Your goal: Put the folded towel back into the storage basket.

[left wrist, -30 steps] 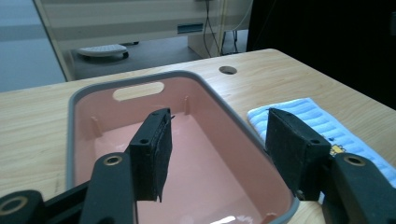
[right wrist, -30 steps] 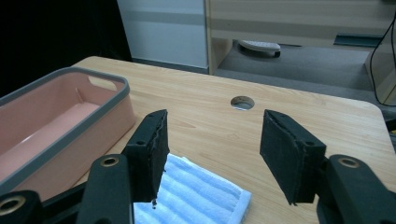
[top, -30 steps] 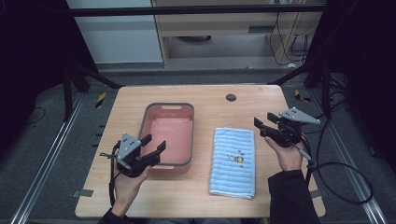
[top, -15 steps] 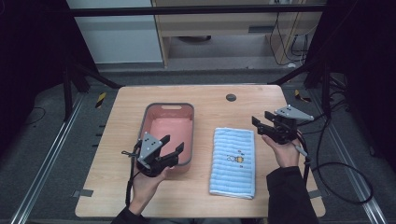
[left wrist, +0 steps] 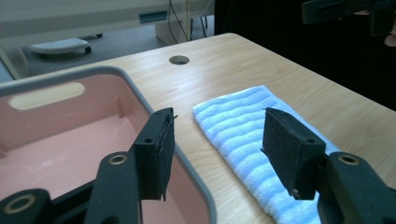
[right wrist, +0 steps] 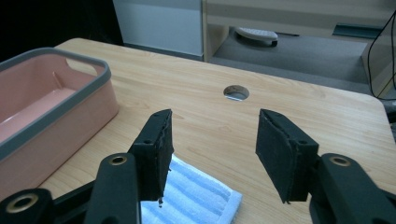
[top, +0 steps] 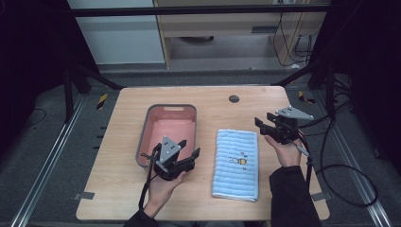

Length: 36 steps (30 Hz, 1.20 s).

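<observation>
The left tongs (top: 190, 154) hide the near right corner of the pink bin (top: 161, 115). The towel (top: 236, 163), folded, blue-striped with a small yellow print, lies flat on the worktop (top: 113, 156) just right of the bin. Left tongs and right tongs (top: 261, 124) gape empty, jaws just closing.

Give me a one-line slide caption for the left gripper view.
Open left gripper poised over the pink basin's rim, facing the folded blue striped towel.
</observation>
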Motion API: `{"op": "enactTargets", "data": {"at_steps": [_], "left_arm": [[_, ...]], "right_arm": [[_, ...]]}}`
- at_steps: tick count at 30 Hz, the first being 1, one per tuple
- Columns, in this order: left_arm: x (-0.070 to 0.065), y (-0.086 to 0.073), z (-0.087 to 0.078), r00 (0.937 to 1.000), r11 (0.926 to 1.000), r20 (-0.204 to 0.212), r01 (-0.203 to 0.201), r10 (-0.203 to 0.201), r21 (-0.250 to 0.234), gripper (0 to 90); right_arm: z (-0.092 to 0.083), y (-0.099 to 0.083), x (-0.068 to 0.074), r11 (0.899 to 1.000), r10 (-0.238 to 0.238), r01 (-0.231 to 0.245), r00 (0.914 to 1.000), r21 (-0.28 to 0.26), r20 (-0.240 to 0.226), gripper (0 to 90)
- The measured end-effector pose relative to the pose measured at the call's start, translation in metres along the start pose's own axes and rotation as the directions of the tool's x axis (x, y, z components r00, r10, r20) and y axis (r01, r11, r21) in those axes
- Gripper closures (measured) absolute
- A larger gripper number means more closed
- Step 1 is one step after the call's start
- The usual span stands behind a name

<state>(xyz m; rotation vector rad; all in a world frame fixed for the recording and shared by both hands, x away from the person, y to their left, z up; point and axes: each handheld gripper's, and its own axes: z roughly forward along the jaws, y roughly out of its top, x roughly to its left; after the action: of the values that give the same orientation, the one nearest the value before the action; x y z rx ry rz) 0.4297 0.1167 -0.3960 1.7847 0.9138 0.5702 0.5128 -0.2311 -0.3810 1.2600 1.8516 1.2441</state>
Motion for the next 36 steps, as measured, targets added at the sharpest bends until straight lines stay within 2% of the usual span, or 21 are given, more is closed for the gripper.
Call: {"op": "enactTargets", "data": {"at_steps": [6, 16, 20, 26, 32, 36], "left_arm": [[-0.011, -0.004, 0.012, 1.0000, 0.9998, 0.002, -0.001, 0.001, 0.018, 44.9], [-0.030, -0.015, 0.029, 0.9990, 0.9973, 0.023, -0.039, 0.038, 0.062, 46.8], [-0.033, -0.019, 0.033, 0.9988, 0.9969, 0.036, -0.034, 0.031, 0.071, 48.1], [-0.041, -0.025, 0.038, 0.9976, 0.9943, 0.040, -0.061, 0.057, 0.088, 50.5], [-0.046, -0.033, 0.045, 0.9983, 0.9934, 0.042, -0.046, 0.042, 0.105, 52.0], [-0.052, -0.042, 0.051, 0.9979, 0.9903, 0.037, -0.058, 0.054, 0.126, 52.5]], "right_arm": [[0.010, -0.006, -0.001, 0.999, -0.024, 0.024, 0.9997, 0.028, 0.002, 46.1], [0.026, -0.020, -0.008, 0.998, -0.004, 0.003, 0.9998, 0.064, 0.017, 46.4], [0.029, -0.024, -0.010, 0.997, 0.001, -0.003, 0.9998, 0.075, 0.019, 47.8], [0.036, -0.032, -0.013, 0.995, 0.010, -0.011, 0.9998, 0.096, 0.018, 49.2], [0.044, -0.043, -0.014, 0.993, 0.018, -0.019, 0.9998, 0.113, 0.008, 49.7], [0.048, -0.049, -0.016, 0.991, 0.028, -0.029, 0.9996, 0.130, 0.009, 50.1]]}}
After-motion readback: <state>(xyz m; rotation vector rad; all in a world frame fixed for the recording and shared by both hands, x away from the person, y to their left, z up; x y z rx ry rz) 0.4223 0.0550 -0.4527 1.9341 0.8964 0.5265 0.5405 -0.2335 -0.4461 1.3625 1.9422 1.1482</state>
